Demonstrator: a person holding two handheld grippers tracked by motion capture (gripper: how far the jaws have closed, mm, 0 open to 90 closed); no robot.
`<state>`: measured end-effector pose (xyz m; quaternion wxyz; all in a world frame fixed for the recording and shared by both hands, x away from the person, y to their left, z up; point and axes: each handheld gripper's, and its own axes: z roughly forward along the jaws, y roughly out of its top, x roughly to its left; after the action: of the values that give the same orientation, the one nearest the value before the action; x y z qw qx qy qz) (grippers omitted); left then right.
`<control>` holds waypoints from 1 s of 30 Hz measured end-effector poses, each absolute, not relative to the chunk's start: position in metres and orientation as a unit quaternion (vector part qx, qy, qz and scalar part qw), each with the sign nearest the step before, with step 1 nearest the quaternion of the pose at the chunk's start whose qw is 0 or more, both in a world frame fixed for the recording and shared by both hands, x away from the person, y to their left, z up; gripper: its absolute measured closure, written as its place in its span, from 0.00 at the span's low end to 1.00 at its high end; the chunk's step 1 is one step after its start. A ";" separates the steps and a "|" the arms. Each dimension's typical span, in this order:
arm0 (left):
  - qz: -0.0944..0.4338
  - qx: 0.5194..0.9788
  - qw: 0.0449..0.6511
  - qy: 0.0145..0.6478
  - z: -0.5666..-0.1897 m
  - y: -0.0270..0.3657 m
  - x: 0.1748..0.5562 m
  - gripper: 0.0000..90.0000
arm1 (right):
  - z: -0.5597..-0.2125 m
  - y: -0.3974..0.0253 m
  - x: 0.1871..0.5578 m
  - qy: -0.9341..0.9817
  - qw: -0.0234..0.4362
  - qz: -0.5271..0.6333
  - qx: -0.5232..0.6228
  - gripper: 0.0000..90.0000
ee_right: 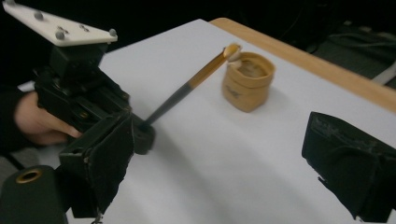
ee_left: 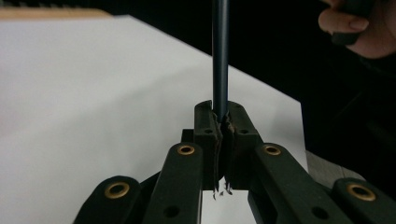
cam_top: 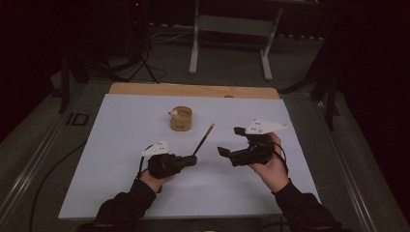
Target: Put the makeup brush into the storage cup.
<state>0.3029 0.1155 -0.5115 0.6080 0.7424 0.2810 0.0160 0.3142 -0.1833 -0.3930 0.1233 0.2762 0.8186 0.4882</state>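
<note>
A thin stick [cam_top: 203, 140], dark at its lower end and amber toward the top, is clamped at its dark end in my left gripper [cam_top: 192, 160]. In the left gripper view the jaws are shut on the dark shaft [ee_left: 220, 60], which rises straight up from my left gripper [ee_left: 219, 115]. The stick [ee_right: 187, 88] slants toward a small round wooden cup [cam_top: 181, 119] at the middle of the white sheet. Its pale tip lines up with the rim of the cup [ee_right: 247, 81]. My right gripper [cam_top: 231, 141] hovers to the right of the stick, open and holding nothing [ee_right: 229, 163].
A white sheet [cam_top: 121, 145] covers the table, and a wooden edge [cam_top: 193, 90] shows along the far side. A small pale object [cam_top: 172, 114] sits at the cup's left rim. A metal frame [cam_top: 229, 34], a tripod and cables stand on the dark floor beyond.
</note>
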 end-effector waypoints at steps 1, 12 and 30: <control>0.031 0.744 0.605 0.282 -0.511 0.116 0.302 0.96 | -0.394 -0.181 0.314 0.813 0.125 0.492 0.285 0.10; 0.088 0.749 0.598 0.270 -0.512 0.117 0.300 0.96 | -0.395 -0.163 0.322 0.776 0.047 0.523 0.348 0.16; 0.080 0.745 0.610 0.257 -0.510 0.116 0.299 0.96 | -0.396 -0.150 0.332 0.729 -0.005 0.539 0.421 0.64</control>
<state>0.2990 0.1158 -0.5096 0.6103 0.7451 0.2567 0.0803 0.3324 -0.1501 -0.3962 -0.0053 0.4213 0.7290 0.5395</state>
